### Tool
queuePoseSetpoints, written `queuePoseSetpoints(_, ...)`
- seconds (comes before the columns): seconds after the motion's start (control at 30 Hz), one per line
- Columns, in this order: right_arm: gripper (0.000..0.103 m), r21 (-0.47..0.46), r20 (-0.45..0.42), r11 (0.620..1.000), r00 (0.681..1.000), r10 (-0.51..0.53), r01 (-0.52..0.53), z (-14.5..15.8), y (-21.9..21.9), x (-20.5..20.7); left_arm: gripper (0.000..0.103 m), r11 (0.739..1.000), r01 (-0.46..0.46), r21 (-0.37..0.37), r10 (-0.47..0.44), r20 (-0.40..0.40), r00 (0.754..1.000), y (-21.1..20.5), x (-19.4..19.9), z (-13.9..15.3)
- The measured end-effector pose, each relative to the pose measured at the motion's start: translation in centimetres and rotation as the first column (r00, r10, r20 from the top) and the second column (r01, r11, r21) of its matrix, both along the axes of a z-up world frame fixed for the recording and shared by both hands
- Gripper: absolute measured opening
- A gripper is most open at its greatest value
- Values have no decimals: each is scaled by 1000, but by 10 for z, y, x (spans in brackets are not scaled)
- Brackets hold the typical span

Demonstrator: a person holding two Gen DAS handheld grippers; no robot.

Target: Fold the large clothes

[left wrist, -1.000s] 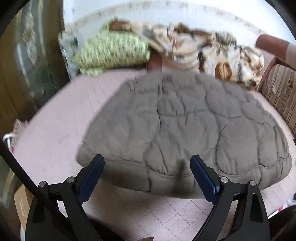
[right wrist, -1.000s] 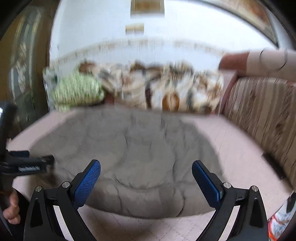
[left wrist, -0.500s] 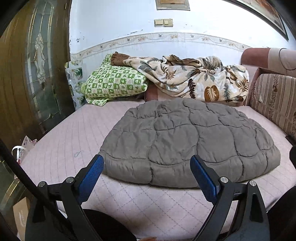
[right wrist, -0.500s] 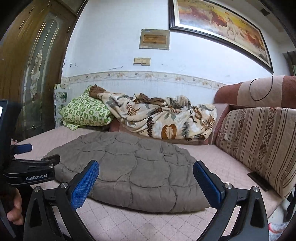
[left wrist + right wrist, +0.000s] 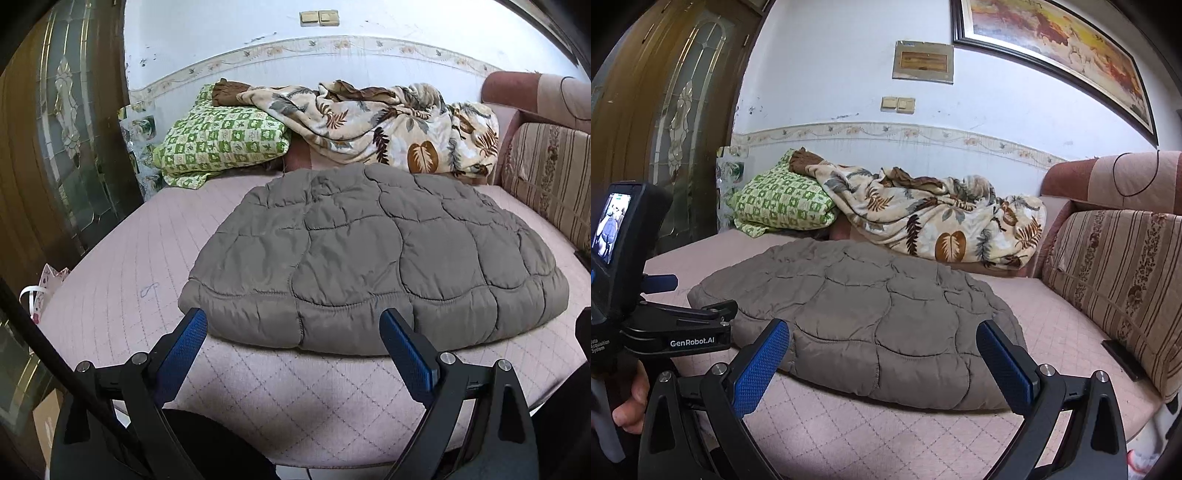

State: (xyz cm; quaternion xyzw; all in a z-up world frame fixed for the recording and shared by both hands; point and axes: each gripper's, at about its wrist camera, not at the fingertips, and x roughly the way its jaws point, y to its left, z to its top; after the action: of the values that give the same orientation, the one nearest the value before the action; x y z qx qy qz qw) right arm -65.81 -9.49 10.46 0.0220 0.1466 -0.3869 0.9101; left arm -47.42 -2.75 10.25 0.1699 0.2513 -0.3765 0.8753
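Both claws pulled back from a folded grey quilted garment (image 5: 373, 258) on a pink mattress (image 5: 122, 280): I hold the left gripper (image 5: 291, 349) and the right gripper (image 5: 882, 365) off the near edge, each with its jaws spread wide and nothing between the blue pads (image 5: 186, 343)

A second ago both wrist views were smeared with motion and sat low over the padded bundle; half a second ago they had risen and steadied, and now they are sharp, set further back, with the whole bundle in frame. The bundle itself has kept its shape and place through all three moments

It lies in the middle of the mattress, a thick rounded pad with its doubled edge facing me, well apart from the green checked pillow (image 5: 221, 142) and the leaf-print blanket (image 5: 373, 125) heaped against the far wall, and near but not touching the striped sofa cushion (image 5: 1115, 280) on the right. In the right wrist view the left gripper's body and the hand (image 5: 628, 402) holding it show at the left, clear of the fabric

I read the withdrawal as a fold just finished and let go: the garment looks compact and even, so either the job is done or one more halving remains. If I go in again, the puffy filling may spring back, so a deep bite on the near edge would be wise
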Motion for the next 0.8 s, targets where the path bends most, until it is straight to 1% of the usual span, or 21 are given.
queuePoseSetpoints(0.27,103,29,-11,1000,1000,0,1,-4,-6,1,94,1000,-1,27,1,-6,1000,-4,4,-4)
queuePoseSetpoints(0.8,103,51,-18,999,1000,-8,8,-7,-11,2,94,999,1,32,-1,-9,1000,-4,5,-6)
